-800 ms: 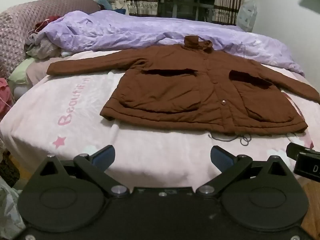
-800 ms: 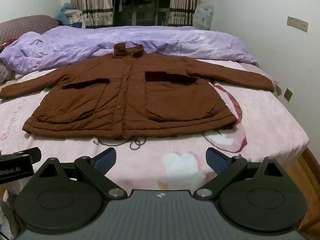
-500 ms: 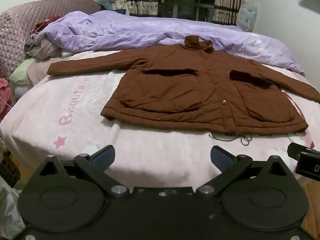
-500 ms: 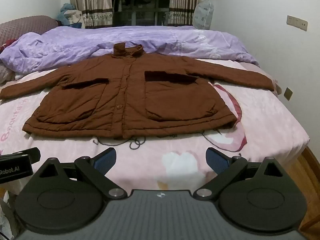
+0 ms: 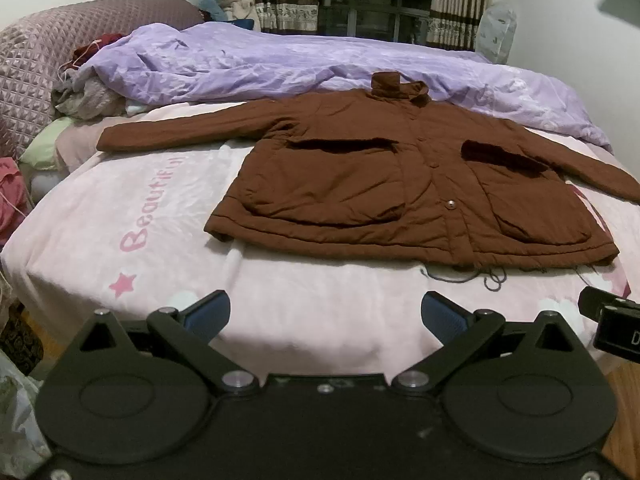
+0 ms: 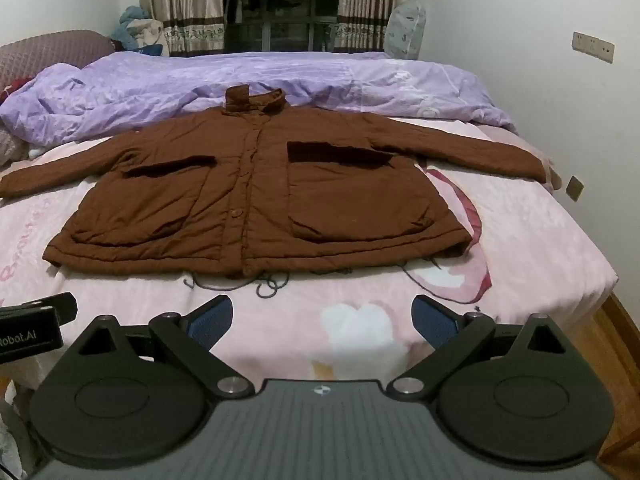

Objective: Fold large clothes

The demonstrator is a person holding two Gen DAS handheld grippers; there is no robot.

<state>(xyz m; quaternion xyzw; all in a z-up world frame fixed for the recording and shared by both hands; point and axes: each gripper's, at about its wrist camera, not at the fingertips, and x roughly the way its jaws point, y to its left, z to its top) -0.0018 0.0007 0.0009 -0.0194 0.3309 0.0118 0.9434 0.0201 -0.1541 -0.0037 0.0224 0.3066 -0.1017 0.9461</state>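
A brown padded jacket lies flat and front up on a pink bed sheet, both sleeves spread out sideways and the collar pointing to the far side. A dark drawstring trails from its near hem. My left gripper hovers open over the bed's near edge, short of the hem, nothing between its blue pads. My right gripper is likewise open and empty, just before the hem's middle.
A rumpled purple duvet lies behind the jacket. A quilted headboard and loose clothes stand at the left. A white wall and wooden floor run along the right. Curtains hang at the back.
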